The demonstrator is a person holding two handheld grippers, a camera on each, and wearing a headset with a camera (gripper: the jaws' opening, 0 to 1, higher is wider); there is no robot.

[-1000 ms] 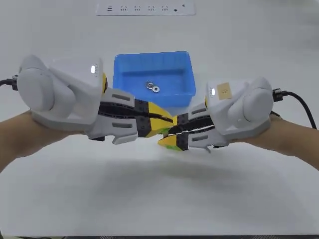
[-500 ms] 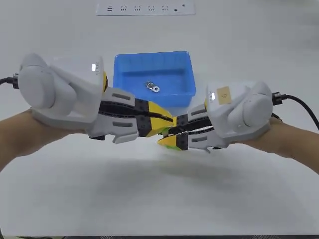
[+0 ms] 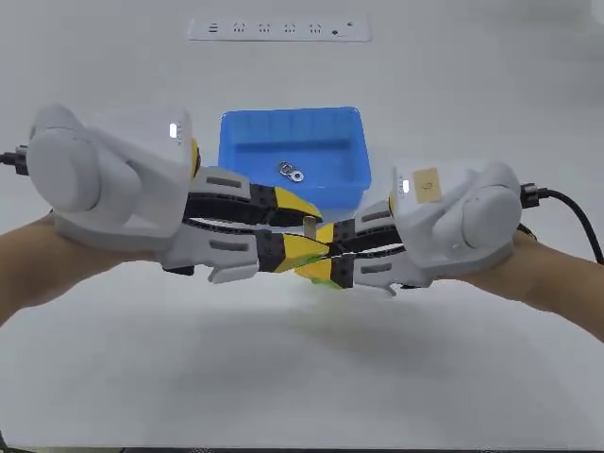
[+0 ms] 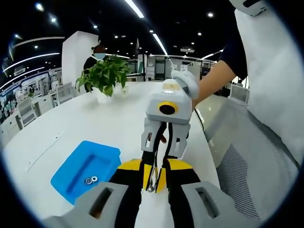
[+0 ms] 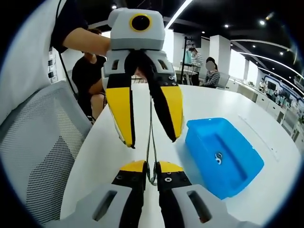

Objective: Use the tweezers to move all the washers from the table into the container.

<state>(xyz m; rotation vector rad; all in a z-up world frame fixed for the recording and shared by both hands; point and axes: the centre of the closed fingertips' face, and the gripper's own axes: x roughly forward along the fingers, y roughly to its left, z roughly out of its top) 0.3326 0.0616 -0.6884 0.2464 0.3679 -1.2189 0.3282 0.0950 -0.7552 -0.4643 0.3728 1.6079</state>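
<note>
- Washers (image 3: 291,171): two, lying on the largest item, the white desk (image 3: 302,377), though inside a tray and not on its bare top. The desk extends under and beyond both tools and carries their shadow below the tool tips.
- Left tool (image 4: 153,171): white body with black jaws tipped in yellow, pointing at the right tool. In the right gripper view its jaws stand apart, with a clear gap on each side of the thin metal between them.
- Right tool (image 5: 152,167): same build, pointing back at the left tool so that the two sets of tips overlap. Its jaws are drawn narrow and pinch one end of the tweezers.
- Container (image 3: 335,156): a blue rectangular tray on the desk just beyond the meeting tips in the head view. It lies to the right of the right tool's jaws and to the left of the left tool's jaws in their own views.
- Socket strip (image 3: 278,29): flat on the desk, well beyond the container from the tools.
- Tweezers (image 5: 151,128): slim metal, running from the right tool's grip straight into the gap of the left tool's jaws.
- Washers, detail: small metal rings, touching or nearly so, near the middle of the container floor, apart from both tools.
</note>
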